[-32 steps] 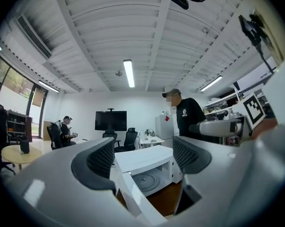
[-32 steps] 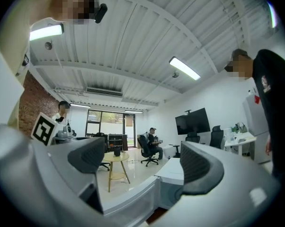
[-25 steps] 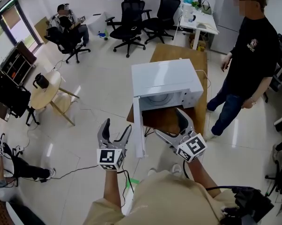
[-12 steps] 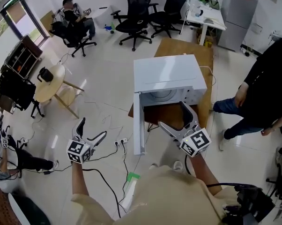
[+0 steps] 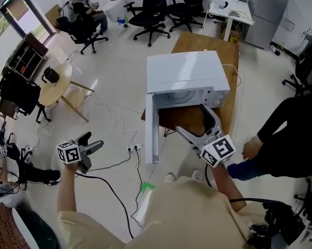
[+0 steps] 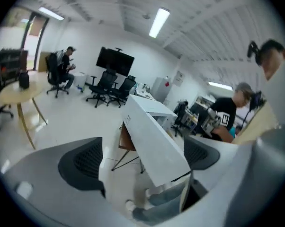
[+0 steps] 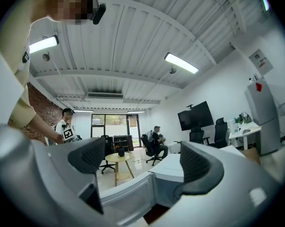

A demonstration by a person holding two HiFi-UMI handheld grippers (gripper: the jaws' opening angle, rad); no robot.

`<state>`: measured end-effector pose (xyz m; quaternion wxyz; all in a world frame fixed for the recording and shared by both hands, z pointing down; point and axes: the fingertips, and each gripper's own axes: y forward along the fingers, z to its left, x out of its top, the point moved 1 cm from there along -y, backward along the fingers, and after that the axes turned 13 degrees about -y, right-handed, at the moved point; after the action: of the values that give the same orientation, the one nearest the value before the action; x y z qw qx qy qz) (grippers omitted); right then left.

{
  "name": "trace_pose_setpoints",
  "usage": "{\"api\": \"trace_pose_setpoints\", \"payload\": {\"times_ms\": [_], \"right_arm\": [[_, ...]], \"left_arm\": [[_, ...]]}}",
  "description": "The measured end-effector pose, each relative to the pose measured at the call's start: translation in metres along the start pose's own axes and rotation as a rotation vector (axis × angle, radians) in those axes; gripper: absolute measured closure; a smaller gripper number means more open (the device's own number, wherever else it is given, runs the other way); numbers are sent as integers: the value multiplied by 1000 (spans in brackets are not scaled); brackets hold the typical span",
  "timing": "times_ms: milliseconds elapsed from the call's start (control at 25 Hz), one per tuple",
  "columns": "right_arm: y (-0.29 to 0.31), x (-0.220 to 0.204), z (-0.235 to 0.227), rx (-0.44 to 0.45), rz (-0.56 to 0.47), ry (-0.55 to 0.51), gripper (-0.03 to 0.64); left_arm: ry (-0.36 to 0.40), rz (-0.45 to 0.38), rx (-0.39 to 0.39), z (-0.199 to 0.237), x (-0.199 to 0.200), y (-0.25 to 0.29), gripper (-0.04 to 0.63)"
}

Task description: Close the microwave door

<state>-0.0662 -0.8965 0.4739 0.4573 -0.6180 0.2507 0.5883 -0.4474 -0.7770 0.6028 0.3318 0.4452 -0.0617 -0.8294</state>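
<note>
**Left gripper** [image 5: 93,140]. The jaws stand wide apart, having just been opening, and nothing is gripped between them. In the left gripper view [image 6: 142,157] the two dark pads frame the microwave door [image 6: 154,141] at a distance, without contact. The gripper is held level and points right, towards the door's outer face. The bare left forearm reaches out to the person's left, so the gripper hangs over the floor [image 5: 109,87], well apart from the door.

**Right gripper** [image 5: 192,119]. The jaws are likewise apart and empty. In the right gripper view [image 7: 145,162] the door [image 7: 128,195] and the white top of the microwave [image 7: 180,167] lie low in the gap, untouched by either pad. The right arm is stretched forward. The gripper tilts upward and sits just in front of the open cavity, at the near edge of the desk [image 5: 202,48].

**Microwave** [image 5: 184,77]. It stands at the near end of the wooden desk, its long axis across the desk and its opening facing the person.

**Microwave door** [image 5: 155,134]. It is open, hinged at the left of the front. Seen edge-on from above, it runs straight out from the front, past the desk's near edge and over the floor.
</note>
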Motion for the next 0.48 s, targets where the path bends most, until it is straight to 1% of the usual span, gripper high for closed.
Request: {"api": "trace_pose_setpoints", "payload": {"times_ms": [40,80,160,200,280,320,400,480], "right_arm": [[0,-2,-1,1,-2,1,130],[1,-4,-2,2,-3,1,132],[2,-8,-3,4,-1,6,132],[2,-11,-4,2,3,12,132],[1,-13,-5,-3,9,20,132],[1,-14,-5,-4,10,21,132],[2,-15,-5,-6,12,24,132],[2,-18,-6,-5,14,27,133]], "left_arm": [[-64,-3,-7,6,-8,8,60],[-103,0,-7,11,-17,17,61],[-155,25,-23,13,-38,36,61],[-170,40,-63,5,-46,47,61],[-166,63,-213,-31,-53,71,63],[-180,77,-241,-40,-58,80,70],[-247,115,-178,-33,-77,92,77],[-274,131,-160,-34,-90,107,75]]}}
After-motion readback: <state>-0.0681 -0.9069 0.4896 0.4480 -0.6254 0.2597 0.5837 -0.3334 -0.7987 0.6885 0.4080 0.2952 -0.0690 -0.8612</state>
